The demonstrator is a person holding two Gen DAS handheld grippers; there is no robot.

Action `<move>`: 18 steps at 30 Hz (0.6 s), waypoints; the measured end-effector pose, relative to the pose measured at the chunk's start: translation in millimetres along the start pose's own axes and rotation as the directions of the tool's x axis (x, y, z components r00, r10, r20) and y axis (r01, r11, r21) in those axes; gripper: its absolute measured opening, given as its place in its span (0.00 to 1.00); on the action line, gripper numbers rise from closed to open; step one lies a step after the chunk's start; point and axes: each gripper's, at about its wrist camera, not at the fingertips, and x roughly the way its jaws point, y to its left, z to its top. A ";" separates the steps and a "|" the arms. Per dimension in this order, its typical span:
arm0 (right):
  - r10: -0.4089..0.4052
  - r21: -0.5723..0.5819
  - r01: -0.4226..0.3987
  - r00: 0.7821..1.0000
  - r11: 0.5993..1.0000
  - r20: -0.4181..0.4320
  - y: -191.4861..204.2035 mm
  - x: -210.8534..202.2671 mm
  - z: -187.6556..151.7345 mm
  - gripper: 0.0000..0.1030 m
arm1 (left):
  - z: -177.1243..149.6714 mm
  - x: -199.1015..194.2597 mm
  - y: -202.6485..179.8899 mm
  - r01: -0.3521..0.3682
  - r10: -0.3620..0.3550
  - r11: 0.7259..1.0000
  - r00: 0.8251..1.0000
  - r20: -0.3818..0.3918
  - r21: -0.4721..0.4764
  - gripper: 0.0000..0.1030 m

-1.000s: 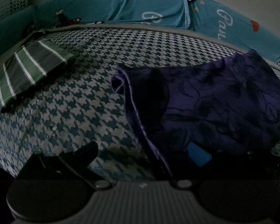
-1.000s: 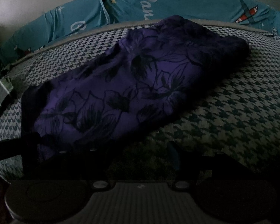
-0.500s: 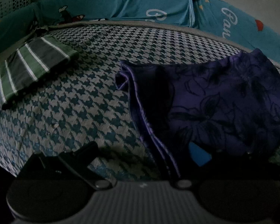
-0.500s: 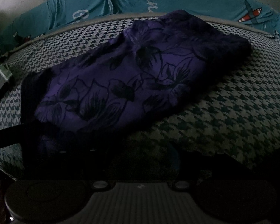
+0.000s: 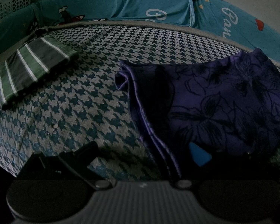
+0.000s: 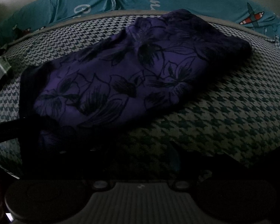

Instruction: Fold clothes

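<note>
A purple garment with dark flower outlines [image 5: 224, 102] lies folded into a long strip on the houndstooth bed cover [image 5: 74, 102]. Its layered left edge runs down between the fingers of my left gripper [image 5: 142, 147], which stands open; the blue pad [image 5: 199, 156] rests over the cloth. In the right wrist view the same purple garment [image 6: 140, 74] stretches diagonally away. My right gripper [image 6: 119, 149] hovers at its near end with jaws apart, the left finger over the cloth's corner. A folded green and grey striped garment [image 5: 33, 65] lies at the left.
Teal printed pillows [image 5: 121, 3] line the far edge of the bed. A white perforated basket [image 5: 9, 5] stands at the far left corner. Bare houndstooth cover [image 6: 224, 112] spreads to the right of the purple garment. The light is dim.
The right wrist view has tipped slightly, so the purple garment fills a little more of it. The garment and both pairs of jaws stay as they were.
</note>
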 end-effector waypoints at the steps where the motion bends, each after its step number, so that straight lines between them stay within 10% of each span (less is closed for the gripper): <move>1: 0.001 0.000 -0.001 1.000 1.000 0.000 0.1 0.1 0.1 0.59 | 0.0 0.1 -0.1 0.000 0.000 1.000 1.000 0.000 0.001 1.00; 18: 0.002 0.002 -0.002 1.000 1.000 -0.010 0.5 0.1 2.4 0.58 | 1.6 1.0 -0.3 0.004 -0.004 1.000 1.000 -0.004 -0.004 1.00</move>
